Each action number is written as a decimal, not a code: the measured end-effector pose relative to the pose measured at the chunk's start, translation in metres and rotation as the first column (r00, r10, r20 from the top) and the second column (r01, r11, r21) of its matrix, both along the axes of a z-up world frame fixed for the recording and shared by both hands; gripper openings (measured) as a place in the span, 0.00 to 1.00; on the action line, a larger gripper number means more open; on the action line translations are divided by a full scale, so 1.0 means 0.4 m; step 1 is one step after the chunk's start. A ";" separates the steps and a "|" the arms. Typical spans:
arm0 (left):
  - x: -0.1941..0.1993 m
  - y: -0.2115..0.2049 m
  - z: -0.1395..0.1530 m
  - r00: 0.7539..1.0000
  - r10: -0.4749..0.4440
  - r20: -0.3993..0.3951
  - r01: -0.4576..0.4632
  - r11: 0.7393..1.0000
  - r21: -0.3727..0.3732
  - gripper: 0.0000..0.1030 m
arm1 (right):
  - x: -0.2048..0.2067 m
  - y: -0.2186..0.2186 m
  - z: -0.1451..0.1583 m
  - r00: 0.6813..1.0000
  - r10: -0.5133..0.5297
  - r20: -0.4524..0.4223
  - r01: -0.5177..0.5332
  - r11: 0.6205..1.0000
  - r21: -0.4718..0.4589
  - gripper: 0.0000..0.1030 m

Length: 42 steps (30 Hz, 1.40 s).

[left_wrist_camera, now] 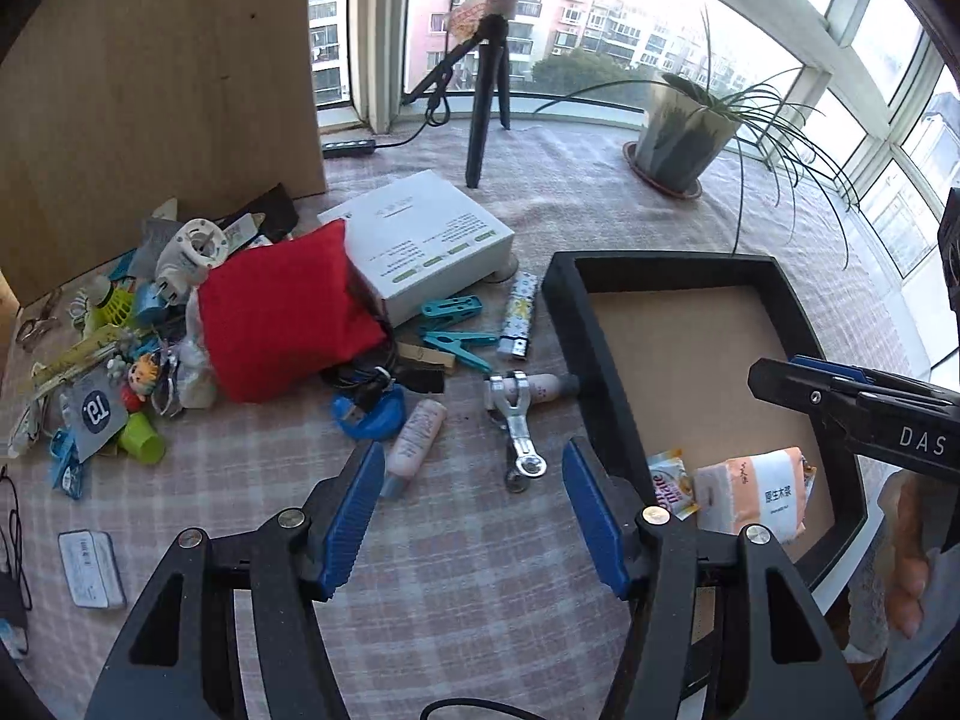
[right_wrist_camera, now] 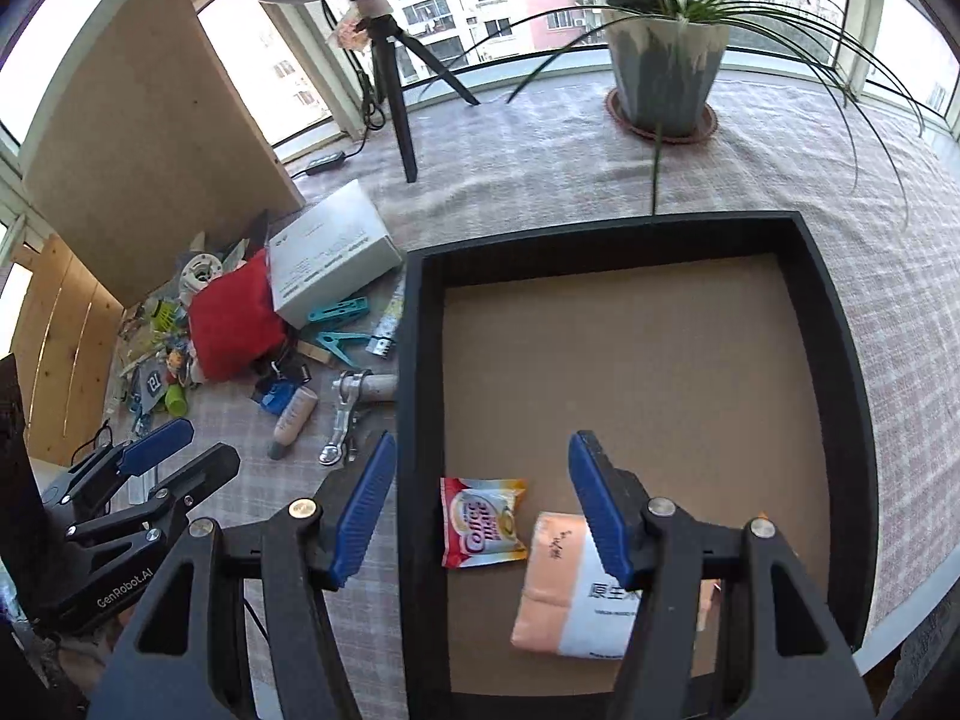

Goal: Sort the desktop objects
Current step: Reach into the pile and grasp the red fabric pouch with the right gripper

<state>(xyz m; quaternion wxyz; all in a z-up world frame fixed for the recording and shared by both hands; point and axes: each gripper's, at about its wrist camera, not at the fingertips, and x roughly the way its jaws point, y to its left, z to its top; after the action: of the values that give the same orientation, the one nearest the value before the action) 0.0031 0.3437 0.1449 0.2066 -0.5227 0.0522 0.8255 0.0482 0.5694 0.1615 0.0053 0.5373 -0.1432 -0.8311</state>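
My left gripper (left_wrist_camera: 473, 468) hangs open over the checked tablecloth, nothing between its blue pads. Just beyond it lie a pink tube (left_wrist_camera: 414, 438) and a metal tool (left_wrist_camera: 519, 420). My right gripper (right_wrist_camera: 483, 456) is open too, above the left wall of the black tray (right_wrist_camera: 414, 360). In the tray's near corner rest a Coffee-mate sachet (right_wrist_camera: 483, 522) and a peach tissue pack (right_wrist_camera: 570, 588), partly hidden by the right finger. Both show in the left wrist view: sachet (left_wrist_camera: 672, 483), tissue pack (left_wrist_camera: 756, 492), tray (left_wrist_camera: 600, 372).
A clutter pile fills the left: red pouch (left_wrist_camera: 282, 312), white box (left_wrist_camera: 420, 240), teal clothespins (left_wrist_camera: 453, 306), lighter (left_wrist_camera: 519, 315), green cup (left_wrist_camera: 144, 438), small tin (left_wrist_camera: 90, 567). Behind stand a tripod (left_wrist_camera: 486, 96), potted plant (left_wrist_camera: 684, 138) and wooden board (left_wrist_camera: 150, 90).
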 end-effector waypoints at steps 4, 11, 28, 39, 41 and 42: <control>-0.067 -0.141 0.004 0.998 0.067 0.008 -0.067 0.998 -0.008 0.58 | -0.085 -0.136 0.023 0.996 0.091 -0.017 -0.090 0.996 0.017 0.57; -0.226 -0.380 0.007 0.980 0.198 0.015 -0.198 0.980 -0.016 0.58 | -0.251 -0.336 0.022 0.983 0.184 0.007 -0.184 0.982 -0.034 0.57; -0.636 -0.604 -0.160 0.912 0.388 0.135 -0.385 0.922 -0.049 0.56 | -0.654 -0.588 -0.162 0.955 0.236 0.178 -0.215 0.968 -0.132 0.57; -0.661 -0.606 -0.290 0.887 0.383 0.259 -0.395 0.919 -0.009 0.52 | -0.713 -0.619 -0.277 0.953 0.202 0.224 -0.155 0.966 -0.209 0.58; -0.638 -0.602 -0.287 0.898 0.366 0.243 -0.374 0.927 -0.013 0.52 | -0.689 -0.625 -0.276 0.944 0.235 0.230 -0.194 0.963 -0.186 0.58; -0.625 -0.598 -0.285 0.904 0.353 0.241 -0.361 0.933 -0.013 0.52 | -0.673 -0.624 -0.275 0.941 0.243 0.236 -0.204 0.962 -0.179 0.58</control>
<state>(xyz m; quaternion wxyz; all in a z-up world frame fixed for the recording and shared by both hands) -0.2469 0.1046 0.0309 0.0651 -0.6155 -0.0825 0.7811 -0.2211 0.3197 0.0514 0.1222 0.6509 -0.1435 -0.7354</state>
